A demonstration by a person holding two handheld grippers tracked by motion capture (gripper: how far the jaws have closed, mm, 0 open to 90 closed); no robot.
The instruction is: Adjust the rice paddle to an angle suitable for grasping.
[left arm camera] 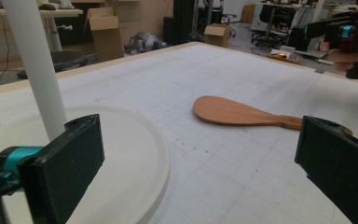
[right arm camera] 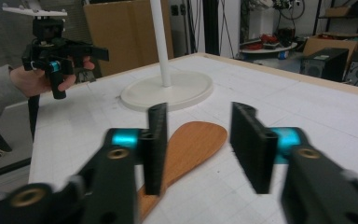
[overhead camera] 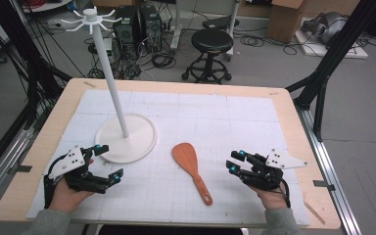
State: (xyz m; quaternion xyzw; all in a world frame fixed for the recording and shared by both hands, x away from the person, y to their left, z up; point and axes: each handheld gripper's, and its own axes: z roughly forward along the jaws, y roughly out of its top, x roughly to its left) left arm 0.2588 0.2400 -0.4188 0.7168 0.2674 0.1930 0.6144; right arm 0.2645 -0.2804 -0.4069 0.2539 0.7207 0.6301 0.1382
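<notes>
Cluttered lab floor, a black stool and computer towers fill the upper part of the high view, and below them sits the wooden table (overhead camera: 293, 122) with its white gridded mat (overhead camera: 225, 127). On that mat I see the wooden rice paddle (overhead camera: 191, 169) lying flat at lower centre, blade toward the upper left of the frame, handle running down to the lower right. It lies between my two tools but closer to the right gripper (overhead camera: 234, 162), which sits at the lower right with its jaws pointing left toward the handle. I judge that hand the one to reach, since the handle end points its way. Its jaws stand partly open with nothing between them; in the right gripper view the paddle blade (right arm camera: 196, 140) lies just beyond them on the mat. The left gripper (overhead camera: 108, 162) rests at lower left beside the base of the white hanging stand (overhead camera: 127, 132), jaws wide apart and empty. Both forearms come in low and level, wrists near the mat.
</notes>
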